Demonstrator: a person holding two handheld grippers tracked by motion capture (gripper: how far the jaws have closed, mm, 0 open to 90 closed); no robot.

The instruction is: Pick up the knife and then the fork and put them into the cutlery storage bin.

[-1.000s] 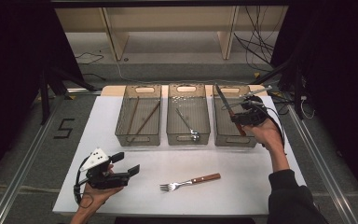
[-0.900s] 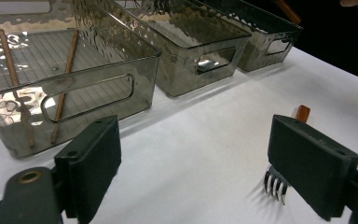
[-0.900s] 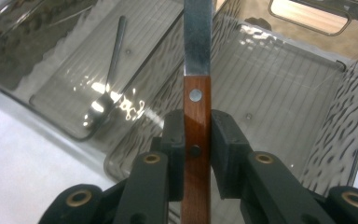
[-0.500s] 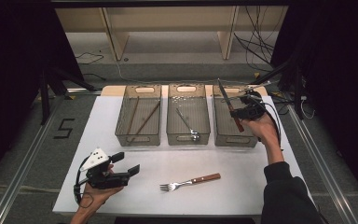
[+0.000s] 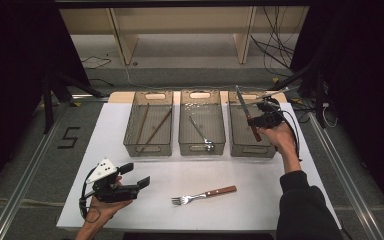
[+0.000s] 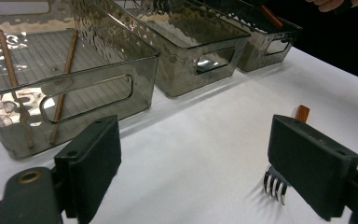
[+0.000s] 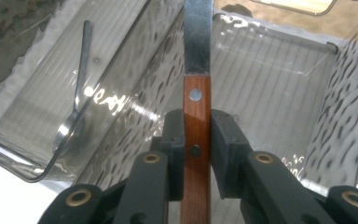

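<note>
A knife with a steel blade (image 5: 242, 102) and a brown wooden handle (image 7: 197, 116) hangs tilted over the right-hand bin (image 5: 250, 152). My right gripper (image 5: 262, 120) is shut on that handle; in the right gripper view its pads (image 7: 175, 140) squeeze the wood from both sides. A fork (image 5: 203, 195) with a wooden handle lies on the white table (image 5: 260, 180) near the front. My left gripper (image 5: 136, 175) rests at the front left, open and holding nothing. The fork's tines (image 6: 275, 184) peek out behind the right jaw of the left gripper (image 6: 200, 158).
Three clear grey bins stand in a row at the back. The left bin (image 5: 148, 150) holds two brown chopsticks (image 6: 9, 60), the middle bin (image 5: 202, 149) a spoon (image 7: 77, 102). Cables (image 5: 280, 55) trail on the floor behind the table.
My right hand has shifted slightly left over the right bin with the knife still in its grip. The left gripper and the fork have not moved.
</note>
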